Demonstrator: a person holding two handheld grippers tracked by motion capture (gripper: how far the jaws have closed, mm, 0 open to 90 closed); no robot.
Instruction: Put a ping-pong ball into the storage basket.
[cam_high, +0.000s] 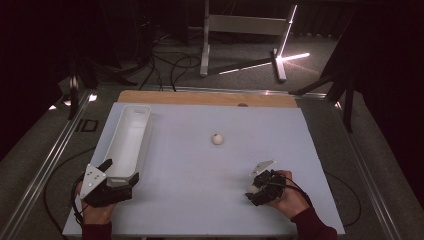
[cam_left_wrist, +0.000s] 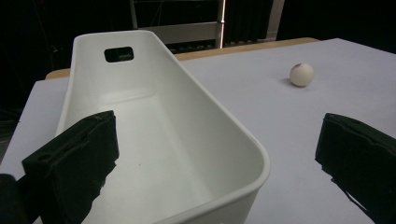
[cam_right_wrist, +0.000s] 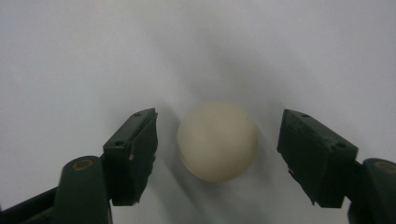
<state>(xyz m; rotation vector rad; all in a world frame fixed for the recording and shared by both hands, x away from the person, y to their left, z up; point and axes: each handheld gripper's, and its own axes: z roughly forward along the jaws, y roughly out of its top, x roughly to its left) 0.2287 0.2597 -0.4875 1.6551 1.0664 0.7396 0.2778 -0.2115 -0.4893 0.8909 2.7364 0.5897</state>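
Ball (cam_right_wrist: 217, 141) btwn parted right hand-held gripper (cam_right_wrist: 217, 156) jaws, left hand-held gripper (cam_left_wrist: 217, 161) open astride bin (cam_left_wrist: 154, 116) wall, white table (cam_high: 200, 165), dark room.

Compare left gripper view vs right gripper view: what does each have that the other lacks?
Left gripper view: a white bin with a handle slot in its far wall, the left gripper straddling its near rim, and a marked ball resting apart on the table. Right gripper view: a plain cream ball between the right gripper jaws, with gaps on both sides. Shared: the pale table and black jaws standing open.
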